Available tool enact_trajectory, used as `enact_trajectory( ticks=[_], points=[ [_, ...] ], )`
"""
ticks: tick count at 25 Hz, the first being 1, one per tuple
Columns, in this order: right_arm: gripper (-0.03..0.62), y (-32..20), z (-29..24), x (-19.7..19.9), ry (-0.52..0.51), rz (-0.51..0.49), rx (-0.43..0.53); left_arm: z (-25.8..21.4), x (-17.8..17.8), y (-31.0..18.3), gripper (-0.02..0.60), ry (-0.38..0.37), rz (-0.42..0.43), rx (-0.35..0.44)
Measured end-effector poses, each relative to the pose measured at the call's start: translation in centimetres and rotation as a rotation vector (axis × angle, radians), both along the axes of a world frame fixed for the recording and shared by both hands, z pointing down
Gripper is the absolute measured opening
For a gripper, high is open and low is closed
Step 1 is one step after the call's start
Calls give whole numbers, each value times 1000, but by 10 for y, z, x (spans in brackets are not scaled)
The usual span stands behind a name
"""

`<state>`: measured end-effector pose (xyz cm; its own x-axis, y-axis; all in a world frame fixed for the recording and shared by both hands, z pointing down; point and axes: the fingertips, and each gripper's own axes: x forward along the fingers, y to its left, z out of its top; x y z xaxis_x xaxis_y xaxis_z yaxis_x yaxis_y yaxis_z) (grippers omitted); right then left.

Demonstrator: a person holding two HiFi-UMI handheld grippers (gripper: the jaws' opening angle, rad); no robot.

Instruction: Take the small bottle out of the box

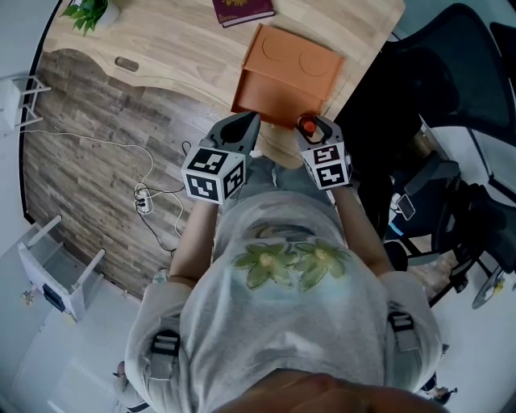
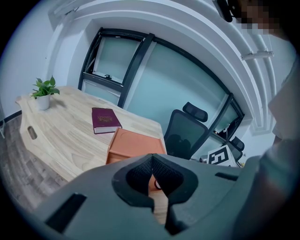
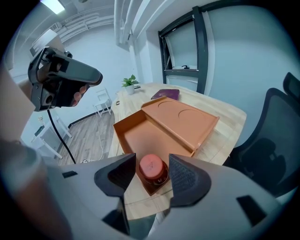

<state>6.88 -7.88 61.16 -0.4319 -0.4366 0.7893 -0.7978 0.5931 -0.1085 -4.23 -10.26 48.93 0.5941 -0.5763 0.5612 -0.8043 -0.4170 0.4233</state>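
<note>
A small bottle (image 3: pixel 152 169) with a red cap sits between the jaws of my right gripper (image 3: pixel 149 174), which is shut on it. The bottle (image 1: pixel 306 127) hangs over the near corner of the open orange box (image 3: pixel 140 136), whose lid (image 3: pixel 180 119) lies folded back behind it. In the head view the box (image 1: pixel 274 101) lies at the table's near edge, with my right gripper (image 1: pixel 309 125) at its near right corner. My left gripper (image 1: pixel 244 127) hovers just left of it, shut and empty, its jaws (image 2: pixel 152 161) meeting at the tips.
A maroon book (image 1: pixel 242 10) lies behind the box, and a potted plant (image 1: pixel 89 12) stands at the table's far left corner. A black office chair (image 1: pixel 451 73) stands right of the table. Cables trail over the wooden floor (image 1: pixel 145 193) on the left.
</note>
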Motion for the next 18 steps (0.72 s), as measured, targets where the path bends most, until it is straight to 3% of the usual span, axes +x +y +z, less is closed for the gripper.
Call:
enact_trajectory(
  ticks=[18],
  points=[
    [199,1,22,5,75,-14,-33,2,0,-9,8,3,5,-8]
  ],
)
